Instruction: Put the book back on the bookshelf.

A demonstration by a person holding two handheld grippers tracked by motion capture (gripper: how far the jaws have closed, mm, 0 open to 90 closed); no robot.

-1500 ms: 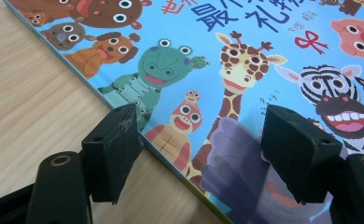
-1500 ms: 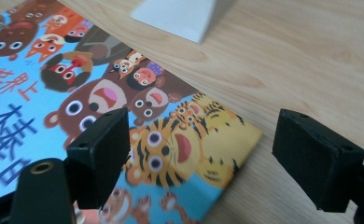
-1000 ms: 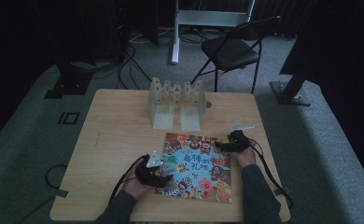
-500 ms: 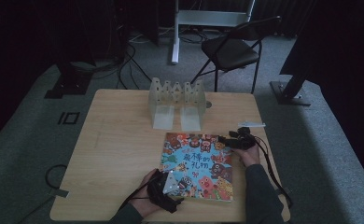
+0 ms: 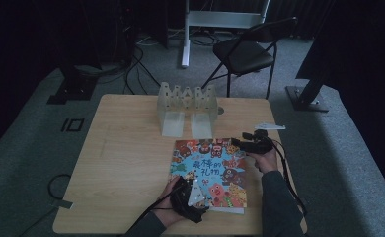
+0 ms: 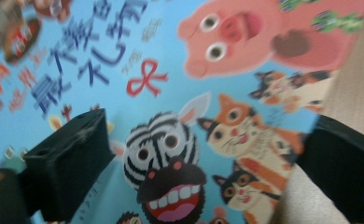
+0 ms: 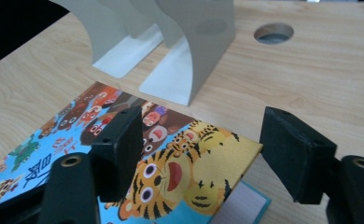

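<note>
High view: one picture book (image 5: pixel 210 170) lies flat at the table's (image 5: pixel 121 168) 5 o'clock, long axis toward 12, title upright. Left gripper (image 5: pixel 189 193) hovers spread over its near edge; right gripper (image 5: pixel 243 143), jaws apart and just narrowing, straddles its lifted far-right corner. One book rack (image 5: pixel 186 107) stands at 12.

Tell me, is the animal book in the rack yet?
Not yet. The picture book lies on the table before the empty book rack. The right gripper, jaws just closing, straddles its lifted cover corner without pinching; the left gripper, jaws just opened, hovers over the zebra. Gripping and racking likely remain.
</note>
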